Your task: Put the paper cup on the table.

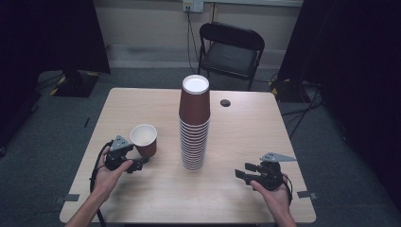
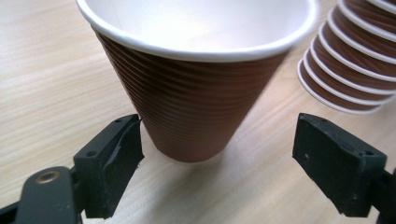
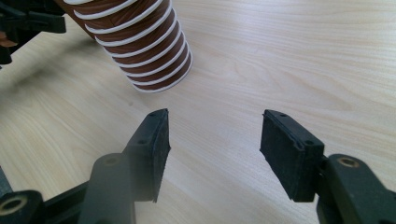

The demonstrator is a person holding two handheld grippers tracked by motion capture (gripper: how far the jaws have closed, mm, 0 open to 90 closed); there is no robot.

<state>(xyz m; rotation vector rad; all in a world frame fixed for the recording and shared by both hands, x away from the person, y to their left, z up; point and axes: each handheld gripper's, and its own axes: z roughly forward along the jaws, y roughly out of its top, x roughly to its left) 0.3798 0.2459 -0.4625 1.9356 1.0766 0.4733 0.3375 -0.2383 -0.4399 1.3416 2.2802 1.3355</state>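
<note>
Btwn left tongs (image 2: 219, 154): single cup (image 2: 196, 79), upright.

No readable text, label, brand, number or sign anywhere. Single brown cup (image 2: 187, 93): plain ribbed wall, blank white inside. Cup stack (image 1: 194, 124) just beside it: plain brown walls, white rims, no print. Wall socket (image 1: 193, 5), behind stack on far wall: any markings too small to read.
</note>
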